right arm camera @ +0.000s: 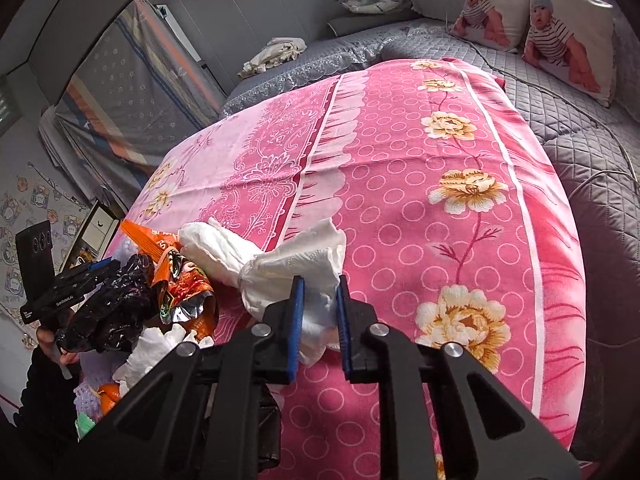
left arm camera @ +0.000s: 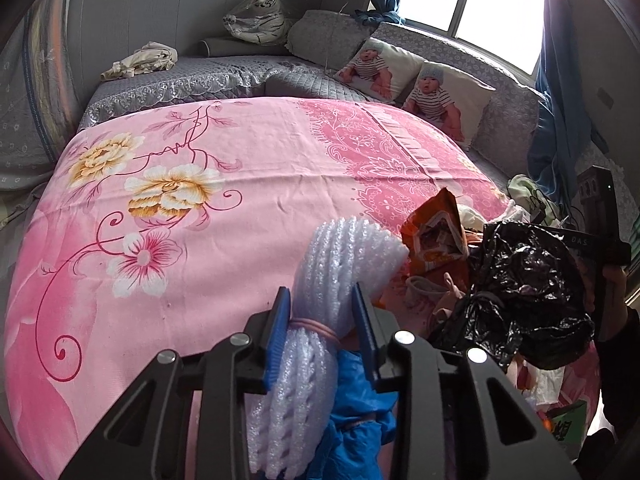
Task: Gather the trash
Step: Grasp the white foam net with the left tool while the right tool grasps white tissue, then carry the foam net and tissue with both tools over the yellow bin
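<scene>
A pink floral bedspread [left arm camera: 224, 200] covers the bed. At its five-o'clock edge lies the trash heap: black plastic bag [left arm camera: 520, 292], orange wrapper [left arm camera: 436, 236]. The left gripper [left arm camera: 322, 312] clamps a white foam roll [left arm camera: 340, 264]; the right gripper [right arm camera: 319, 300] pinches a white crumpled tissue [right arm camera: 288, 264].

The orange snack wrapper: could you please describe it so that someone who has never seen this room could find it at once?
Start at the pink floral bedspread and go to the heap of rubbish at its near edge. There, between the white ribbed foam netting and the crumpled black plastic bag, the orange snack wrapper stands torn open. It is the only orange, printed, foil-lined item; its neighbours are plain white or black.
</scene>
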